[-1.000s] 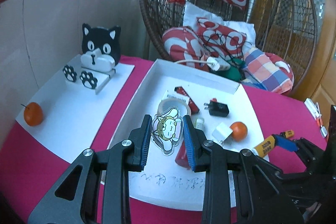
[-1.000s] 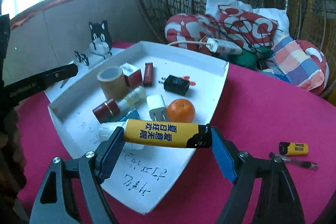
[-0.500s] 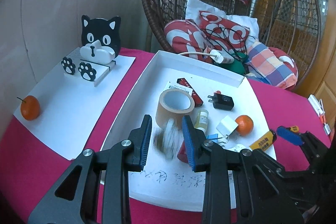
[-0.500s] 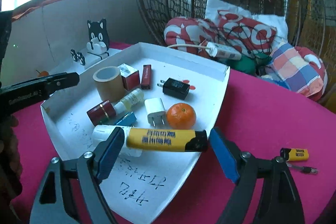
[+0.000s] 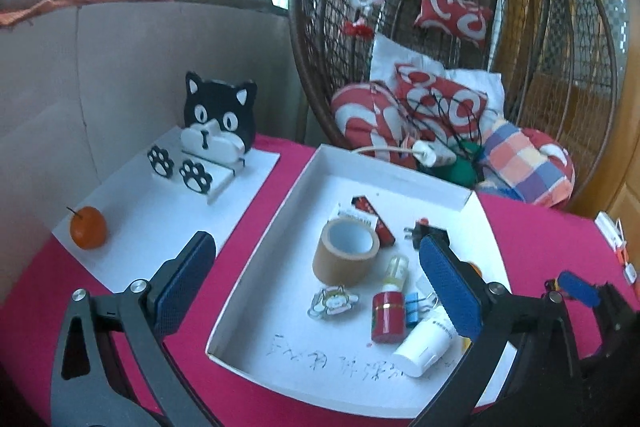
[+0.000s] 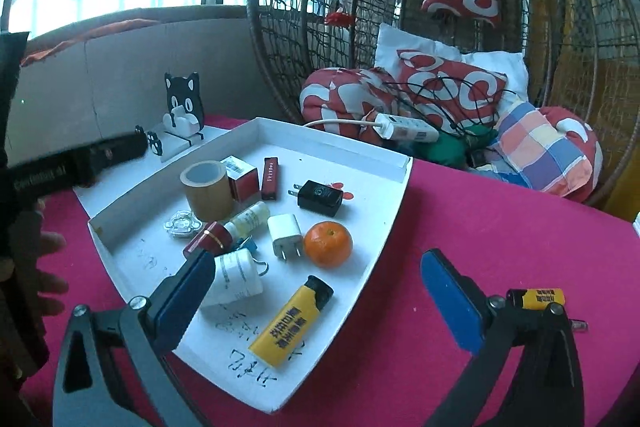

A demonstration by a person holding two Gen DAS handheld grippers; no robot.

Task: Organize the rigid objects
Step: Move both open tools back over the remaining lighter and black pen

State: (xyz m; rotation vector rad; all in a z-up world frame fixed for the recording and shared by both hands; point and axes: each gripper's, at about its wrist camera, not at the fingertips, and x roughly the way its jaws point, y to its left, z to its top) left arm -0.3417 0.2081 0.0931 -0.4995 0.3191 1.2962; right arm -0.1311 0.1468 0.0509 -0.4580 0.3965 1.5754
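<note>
The white tray [image 6: 400,183] sits on the pink counter [image 6: 480,227] and holds the rigid things; a brown tape roll [image 6: 206,191] stands on end toward the back, a red-and-white box [image 6: 242,179] and a slim red case [image 6: 270,173] beside it; a black charger [image 6: 320,193] lies flat; a white plug [image 6: 285,233] lies just left of an orange [image 6: 329,243]; the yellow lighter [image 6: 290,323] lies flat near the front; the clear cartoon charm [image 5: 333,302] lies flat before the tape; a second yellow lighter [image 6: 538,297] lies outside the tray on the counter.
</note>
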